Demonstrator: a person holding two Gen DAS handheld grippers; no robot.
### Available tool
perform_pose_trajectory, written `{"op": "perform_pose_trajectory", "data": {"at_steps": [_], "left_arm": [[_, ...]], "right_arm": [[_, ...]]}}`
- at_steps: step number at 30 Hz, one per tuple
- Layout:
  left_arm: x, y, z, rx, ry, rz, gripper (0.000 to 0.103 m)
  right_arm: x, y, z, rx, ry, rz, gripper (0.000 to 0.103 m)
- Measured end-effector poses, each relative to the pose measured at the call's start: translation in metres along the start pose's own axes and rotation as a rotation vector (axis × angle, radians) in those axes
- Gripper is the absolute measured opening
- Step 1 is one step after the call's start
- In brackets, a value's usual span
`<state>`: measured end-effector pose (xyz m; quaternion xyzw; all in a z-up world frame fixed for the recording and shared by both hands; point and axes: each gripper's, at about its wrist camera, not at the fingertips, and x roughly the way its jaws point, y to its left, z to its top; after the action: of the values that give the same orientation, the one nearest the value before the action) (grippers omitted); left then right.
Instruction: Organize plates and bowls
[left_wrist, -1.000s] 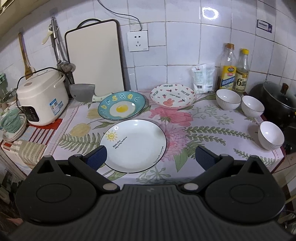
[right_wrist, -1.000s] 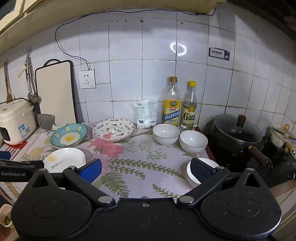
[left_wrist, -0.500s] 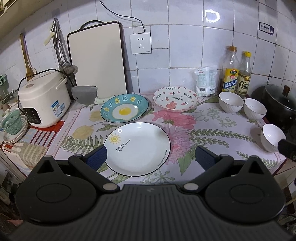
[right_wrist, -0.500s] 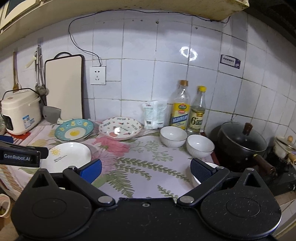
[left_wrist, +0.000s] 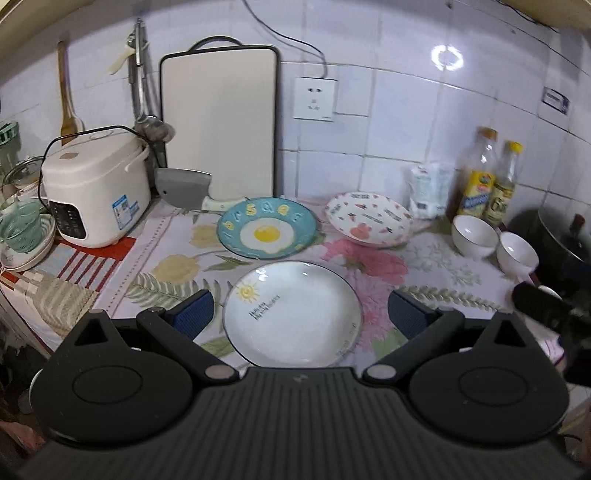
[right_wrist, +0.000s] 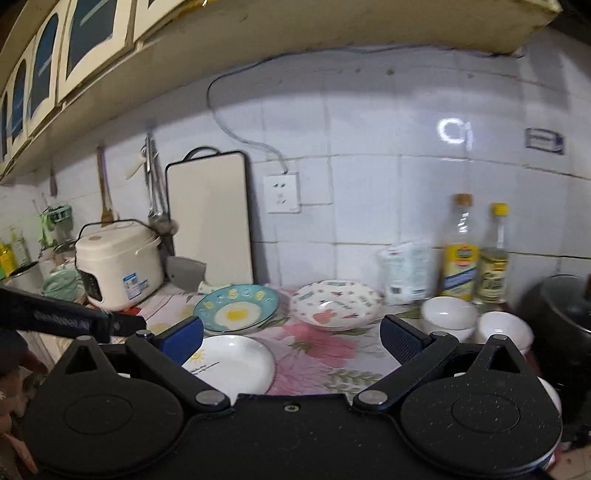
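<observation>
White plate (left_wrist: 293, 312) between open left gripper (left_wrist: 300, 314) fingers.

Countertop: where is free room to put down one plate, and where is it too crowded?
The floral cloth is bare between the white plate and the two white bowls. The back row is crowded: egg plate, rabbit plate, bottles.

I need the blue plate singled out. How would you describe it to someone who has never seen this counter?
Start at the tall white cutting board leaning against the tiled wall. On the floral cloth directly in front of it lies the blue plate. Unlike the plain white plate and the pink-patterned plate beside it, it shows a fried egg.
</observation>
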<state>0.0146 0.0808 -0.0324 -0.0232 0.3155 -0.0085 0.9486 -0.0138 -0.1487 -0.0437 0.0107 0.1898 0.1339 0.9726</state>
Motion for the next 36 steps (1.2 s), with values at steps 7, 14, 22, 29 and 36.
{"op": "perform_pose_trajectory", "data": {"at_steps": [7,14,22,29,36], "left_arm": [[0.047,0.035,-0.009,-0.072,0.026,0.029,0.1],[0.101,0.055,-0.034,-0.06,0.031,0.038,0.098],[0.145,0.062,-0.052,0.013,0.108,0.053,0.073],[0.168,0.072,-0.06,0.001,0.156,0.051,0.062],[0.182,0.076,-0.07,-0.03,0.203,0.032,0.034]], "right_arm": [[0.055,0.017,-0.017,-0.064,0.024,0.068,0.103],[0.116,0.015,-0.045,-0.001,0.149,0.134,0.102],[0.182,0.006,-0.068,0.093,0.323,0.172,0.092],[0.217,0.005,-0.088,0.169,0.385,0.155,0.072],[0.229,0.003,-0.1,0.225,0.418,0.167,0.03]]}}
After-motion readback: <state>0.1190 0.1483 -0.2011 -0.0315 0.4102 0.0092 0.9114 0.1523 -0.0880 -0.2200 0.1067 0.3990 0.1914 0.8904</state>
